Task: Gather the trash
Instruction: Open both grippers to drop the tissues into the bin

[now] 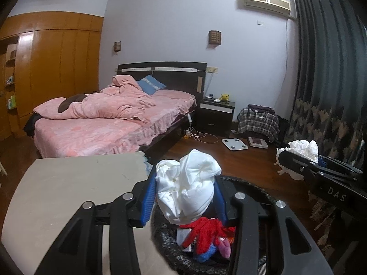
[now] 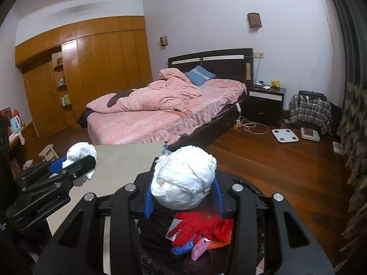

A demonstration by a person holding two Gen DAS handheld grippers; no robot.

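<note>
My left gripper (image 1: 184, 197) is shut on a crumpled white paper wad (image 1: 188, 188), held between its blue pads over the dark trash bin (image 1: 250, 185). In the same view my right gripper (image 1: 296, 160) shows at the right edge with its own white wad (image 1: 302, 147). The right wrist view has my right gripper (image 2: 183, 194) shut on a rounder white paper ball (image 2: 183, 181), also above the bin (image 2: 247, 184). My left gripper (image 2: 75, 167) appears there at the left, over the table. The bin holds a red glove (image 2: 197, 225) and blue and pink scraps.
A grey table top (image 1: 68, 190) lies left of the bin. Beyond it stand a bed with pink bedding (image 1: 103, 119), a dark nightstand (image 1: 216, 114) and a wooden wardrobe (image 1: 57, 68). A white scale (image 1: 234, 144) and cables lie on the wood floor. Dark curtains (image 1: 325, 68) hang at the right.
</note>
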